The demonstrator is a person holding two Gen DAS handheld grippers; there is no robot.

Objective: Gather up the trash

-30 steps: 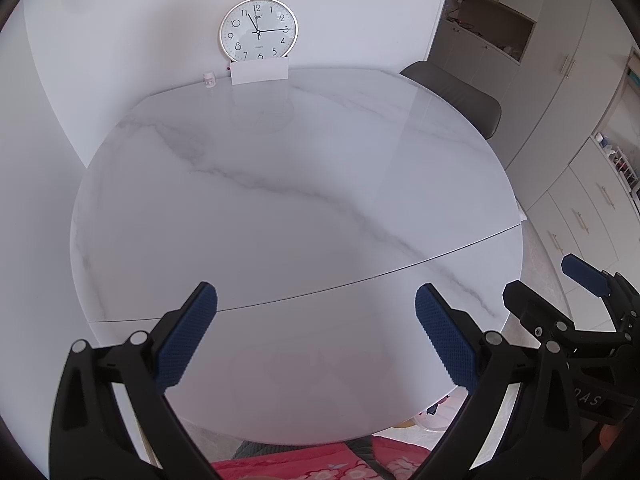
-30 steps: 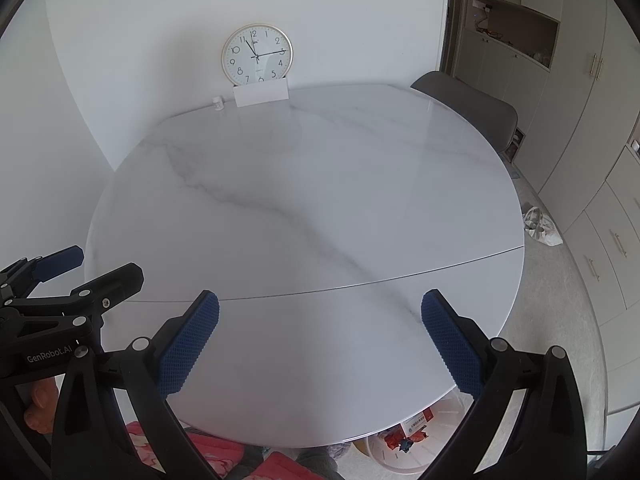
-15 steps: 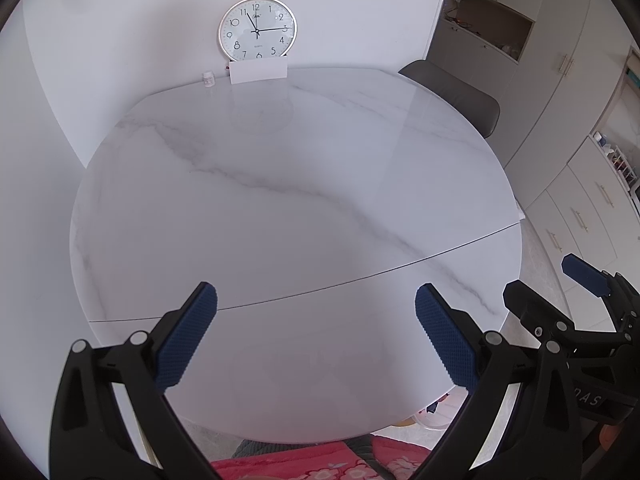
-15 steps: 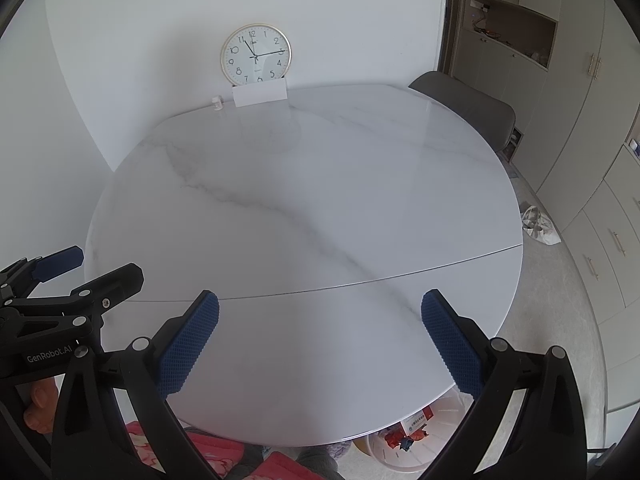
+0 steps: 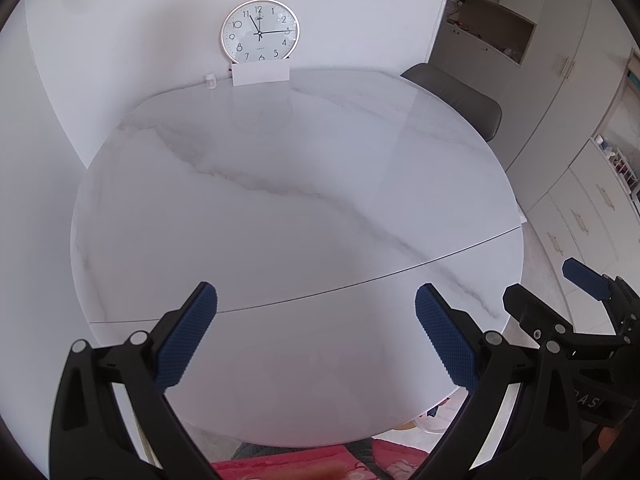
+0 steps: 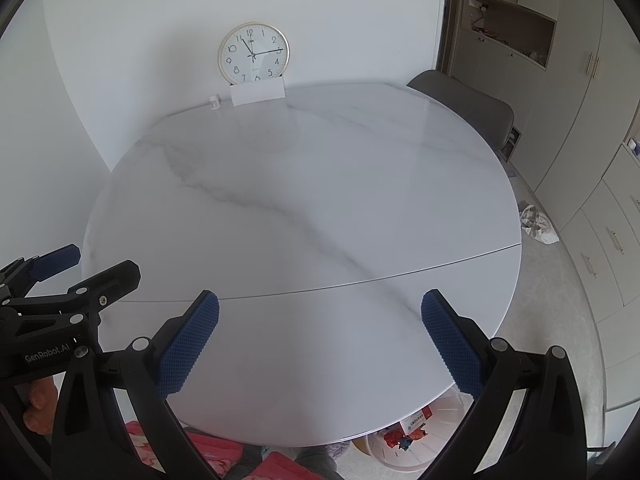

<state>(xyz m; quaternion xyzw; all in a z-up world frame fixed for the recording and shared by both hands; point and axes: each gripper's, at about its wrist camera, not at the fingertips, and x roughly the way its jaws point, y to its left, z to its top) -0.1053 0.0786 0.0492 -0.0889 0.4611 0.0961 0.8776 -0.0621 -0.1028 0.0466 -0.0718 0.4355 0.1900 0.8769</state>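
Note:
Both grippers hover over the near edge of a round white marble table (image 5: pixel 280 184) (image 6: pixel 304 200). My left gripper (image 5: pixel 316 300) is open and empty, blue pads wide apart. My right gripper (image 6: pixel 320 304) is open and empty too. It also shows at the right of the left wrist view (image 5: pixel 560 292), and the left gripper shows at the left of the right wrist view (image 6: pixel 76 268). A white bin (image 6: pixel 424 436) with red and white wrappers in it stands on the floor under the table's near right edge. No trash lies on the tabletop.
A wall clock (image 6: pixel 253 53), a white card (image 6: pixel 258 94) and a small white jar (image 6: pixel 215 101) stand at the table's far edge. A grey chair (image 6: pixel 464 100) is at the far right. A crumpled plastic bag (image 6: pixel 538 226) lies on the floor by cabinets.

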